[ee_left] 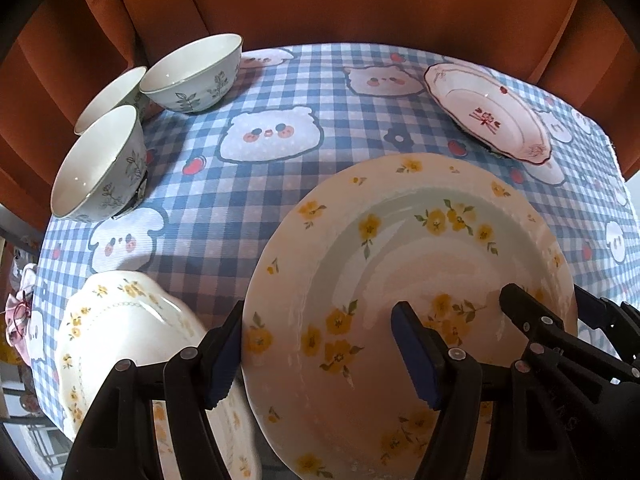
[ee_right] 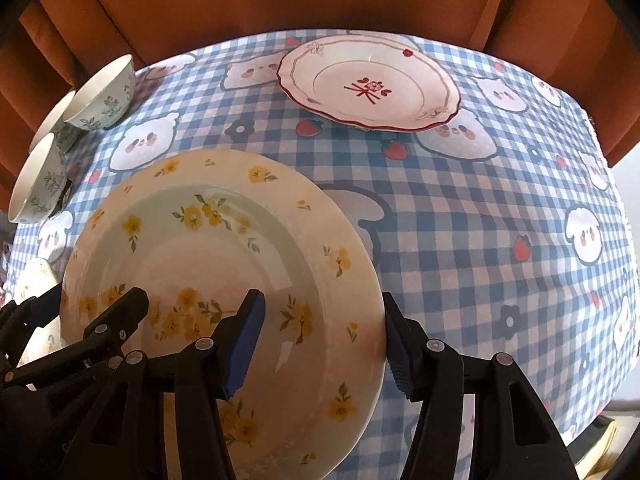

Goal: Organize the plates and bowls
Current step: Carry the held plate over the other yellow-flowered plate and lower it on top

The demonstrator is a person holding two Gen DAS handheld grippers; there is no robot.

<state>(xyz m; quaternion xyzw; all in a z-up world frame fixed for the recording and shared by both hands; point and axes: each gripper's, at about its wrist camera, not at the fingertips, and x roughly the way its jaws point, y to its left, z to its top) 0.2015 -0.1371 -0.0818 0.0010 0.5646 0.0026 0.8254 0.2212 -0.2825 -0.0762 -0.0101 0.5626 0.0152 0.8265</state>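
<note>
A large cream plate with yellow flowers [ee_left: 400, 248] [ee_right: 224, 240] is held above the checked tablecloth by both grippers. My left gripper [ee_left: 324, 352] straddles its left rim, one finger under and one on top. My right gripper [ee_right: 320, 340] straddles its right rim the same way. Each gripper shows in the other's view: the right gripper [ee_left: 560, 320] and the left gripper [ee_right: 80, 320]. A second yellow-flowered plate [ee_left: 120, 328] lies at the front left. A pink plate with red trim [ee_left: 488, 112] [ee_right: 368, 84] lies at the back right. Three white bowls with leaf print [ee_left: 192, 76] [ee_right: 100, 100] stand at the back left.
The table has a blue and white checked cloth [ee_left: 248, 200] [ee_right: 480, 240] with cartoon animals. An orange-brown curtain [ee_left: 320, 0] hangs behind the table. The table's edge falls away at the left and the right.
</note>
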